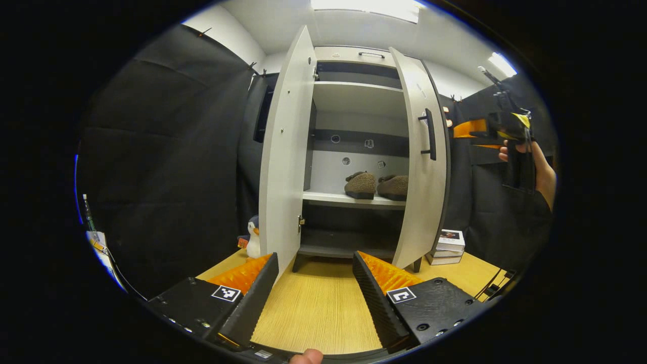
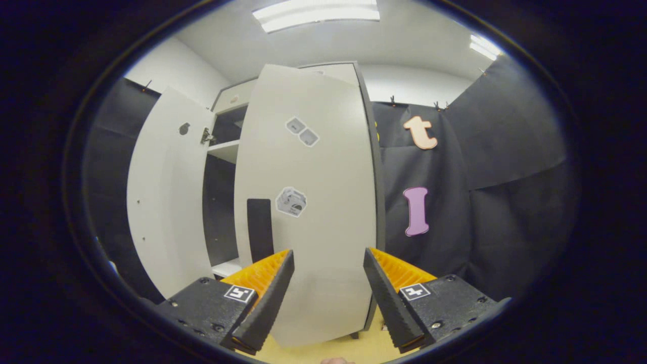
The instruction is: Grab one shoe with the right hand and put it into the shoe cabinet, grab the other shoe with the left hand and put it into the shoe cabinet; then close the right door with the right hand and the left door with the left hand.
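Facing the shoe cabinet (image 1: pixel 354 151) with both doors ajar.
Both shoes (image 1: pixel 376 185) sit side by side on its middle shelf; left tongs (image 1: pixel 315 283) and right tongs (image 2: pixel 328 283) spread, empty.

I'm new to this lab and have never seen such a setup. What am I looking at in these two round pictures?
A person holds a two-finger gripper in each hand, and each carries a camera looking along its own fingers. In the left gripper view, the left gripper is open and empty over a wooden table. Ahead stands a shoe cabinet with both doors open and two shoes side by side on a shelf. A penguin toy and stacked boxes sit beside it. Far right, a hand holds the other gripper. In the right gripper view, the right gripper, also open, faces the right door.
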A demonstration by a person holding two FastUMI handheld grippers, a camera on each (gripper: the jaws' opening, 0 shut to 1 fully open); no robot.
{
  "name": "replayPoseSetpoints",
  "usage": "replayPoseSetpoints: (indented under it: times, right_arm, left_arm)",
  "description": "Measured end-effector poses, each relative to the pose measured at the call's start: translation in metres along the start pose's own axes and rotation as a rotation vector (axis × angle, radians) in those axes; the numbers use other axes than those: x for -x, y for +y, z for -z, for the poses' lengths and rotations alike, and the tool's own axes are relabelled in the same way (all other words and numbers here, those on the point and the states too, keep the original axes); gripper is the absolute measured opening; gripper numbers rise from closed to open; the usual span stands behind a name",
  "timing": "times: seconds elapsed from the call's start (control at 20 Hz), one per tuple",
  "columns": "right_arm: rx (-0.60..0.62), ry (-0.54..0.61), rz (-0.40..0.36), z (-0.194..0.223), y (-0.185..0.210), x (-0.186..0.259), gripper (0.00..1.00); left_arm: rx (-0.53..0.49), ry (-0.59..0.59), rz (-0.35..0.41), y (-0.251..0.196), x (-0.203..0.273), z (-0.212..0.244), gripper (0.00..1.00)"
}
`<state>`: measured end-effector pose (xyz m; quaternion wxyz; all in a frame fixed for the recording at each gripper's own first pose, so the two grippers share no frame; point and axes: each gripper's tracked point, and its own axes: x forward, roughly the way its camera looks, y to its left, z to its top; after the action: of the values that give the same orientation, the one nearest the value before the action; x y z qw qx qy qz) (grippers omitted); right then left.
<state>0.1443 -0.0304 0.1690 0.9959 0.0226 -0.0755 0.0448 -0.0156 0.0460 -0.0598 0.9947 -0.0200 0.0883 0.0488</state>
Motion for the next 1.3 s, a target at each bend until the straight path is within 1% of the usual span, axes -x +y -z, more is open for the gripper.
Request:
replayPoseSetpoints:
  times: [0.05,0.1,0.15,0.2,0.25,0.3,0.4,0.5,0.6,0.65,0.7,0.8,0.9,1.15,1.3]
  right_arm:
    - [0.004,0.002,0.012,0.008,0.000,0.012,0.89]
    - [0.009,0.009,0.025,0.019,-0.001,0.024,0.85]
    - [0.007,0.010,0.036,0.027,0.001,0.036,0.89]
    - [0.005,0.008,0.044,0.037,0.003,0.046,0.90]
    - [0.004,0.008,0.053,0.047,0.004,0.056,0.86]
    - [0.008,0.011,0.063,0.057,0.005,0.065,0.90]
    - [0.018,0.025,0.089,0.078,0.004,0.083,0.90]
    - [0.002,0.047,0.107,0.097,0.008,0.096,0.89]
    - [-0.008,0.067,0.122,0.115,0.010,0.106,0.90]
    - [-0.002,0.077,0.133,0.125,0.009,0.112,0.86]
    - [0.005,0.084,0.141,0.134,0.009,0.116,0.90]
    - [0.015,0.119,0.149,0.156,0.009,0.124,0.90]
    - [0.000,0.156,0.145,0.174,0.010,0.132,0.90]
    - [0.011,0.200,0.156,0.200,0.008,0.146,0.90]
    - [0.010,0.224,0.149,0.206,0.007,0.150,0.90]
  left_arm:
    - [0.004,0.000,0.007,-0.001,-0.001,-0.001,0.89]
    - [0.007,-0.002,0.012,-0.003,-0.001,-0.003,0.89]
    - [0.009,-0.005,0.014,-0.005,0.000,-0.004,0.89]
    - [0.012,-0.007,0.022,-0.006,0.000,-0.005,0.89]
    - [0.012,-0.005,0.032,-0.010,-0.001,-0.005,0.89]
    - [0.009,-0.003,0.037,-0.012,-0.001,-0.006,0.89]
    - [0.005,-0.004,0.049,-0.017,0.000,-0.007,0.89]
    - [0.019,-0.002,0.064,-0.021,0.001,-0.009,0.89]
    - [0.049,-0.009,0.076,-0.028,0.003,-0.014,0.89]
    - [0.055,-0.009,0.082,-0.029,0.002,-0.016,0.89]
    - [0.054,-0.013,0.087,-0.031,0.002,-0.018,0.89]
    - [0.039,-0.018,0.093,-0.032,0.002,-0.021,0.89]
    - [0.031,-0.022,0.096,-0.033,0.004,-0.023,0.89]
    - [0.046,-0.024,0.093,-0.031,0.008,-0.030,0.89]
    - [0.054,-0.091,0.056,-0.006,0.006,-0.063,0.89]
